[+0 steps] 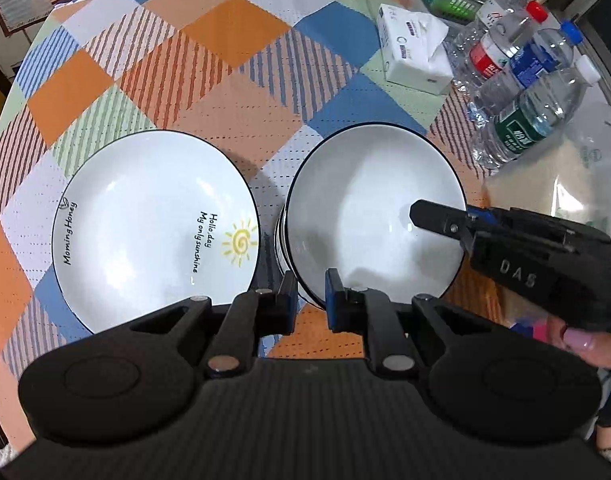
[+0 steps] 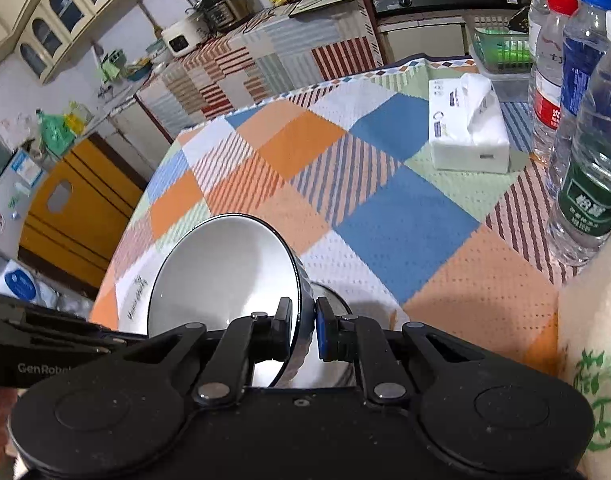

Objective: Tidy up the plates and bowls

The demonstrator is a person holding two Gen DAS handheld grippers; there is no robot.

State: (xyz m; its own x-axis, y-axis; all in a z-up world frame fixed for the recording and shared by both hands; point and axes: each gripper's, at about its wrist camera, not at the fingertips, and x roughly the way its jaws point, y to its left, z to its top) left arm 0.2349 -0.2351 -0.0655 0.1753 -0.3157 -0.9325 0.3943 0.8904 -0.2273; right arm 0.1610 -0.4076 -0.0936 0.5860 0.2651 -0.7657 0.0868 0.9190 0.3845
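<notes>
You are mid-carry: both of your grippers pinch the rim of one white bowl (image 1: 369, 216), lifted and tilted above the checked tablecloth (image 1: 233, 92). The left gripper (image 1: 311, 300) is nearly closed on its near edge, the right gripper (image 2: 303, 330) on its right edge. The sun-print plate (image 1: 153, 232) lies just left. A second bowl seems nested beneath. Next, lower it level wherever the bowls are to stack.

One plate (image 1: 145, 228), one bowl (image 1: 373, 216), four bottles (image 1: 533, 120), one tissue pack (image 1: 417, 52)
</notes>
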